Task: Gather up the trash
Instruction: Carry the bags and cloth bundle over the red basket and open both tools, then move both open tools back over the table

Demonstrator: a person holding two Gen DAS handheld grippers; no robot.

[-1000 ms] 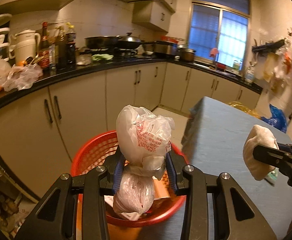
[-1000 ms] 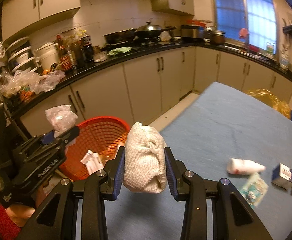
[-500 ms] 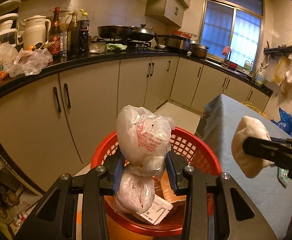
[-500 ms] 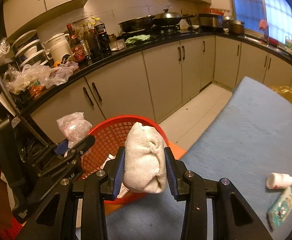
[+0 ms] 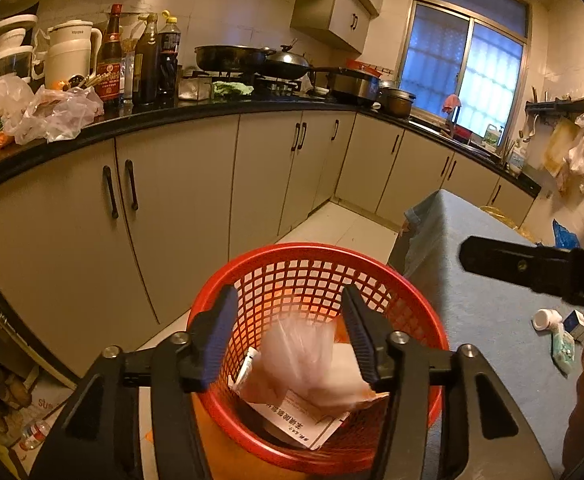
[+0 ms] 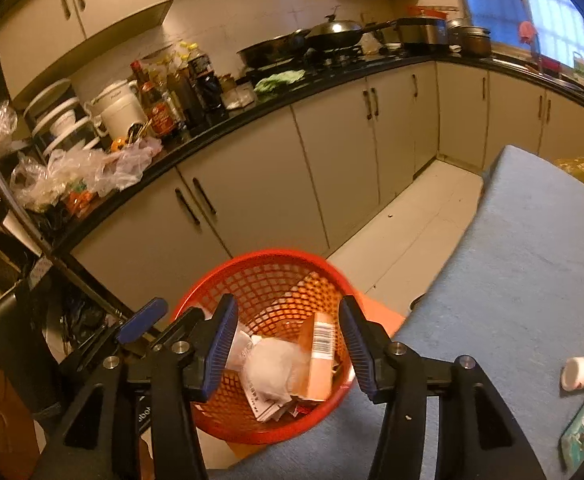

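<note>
Table edge beside red basket; floor beyond.

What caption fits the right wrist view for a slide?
Open right gripper, fingers just spread, hangs above the red plastic mesh basket holding a white crumpled wad.

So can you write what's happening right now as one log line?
step: drop trash | left tool: just opened, empty | right tool: just opened, empty | plastic bag: falling into red basket | table: small items left
</note>
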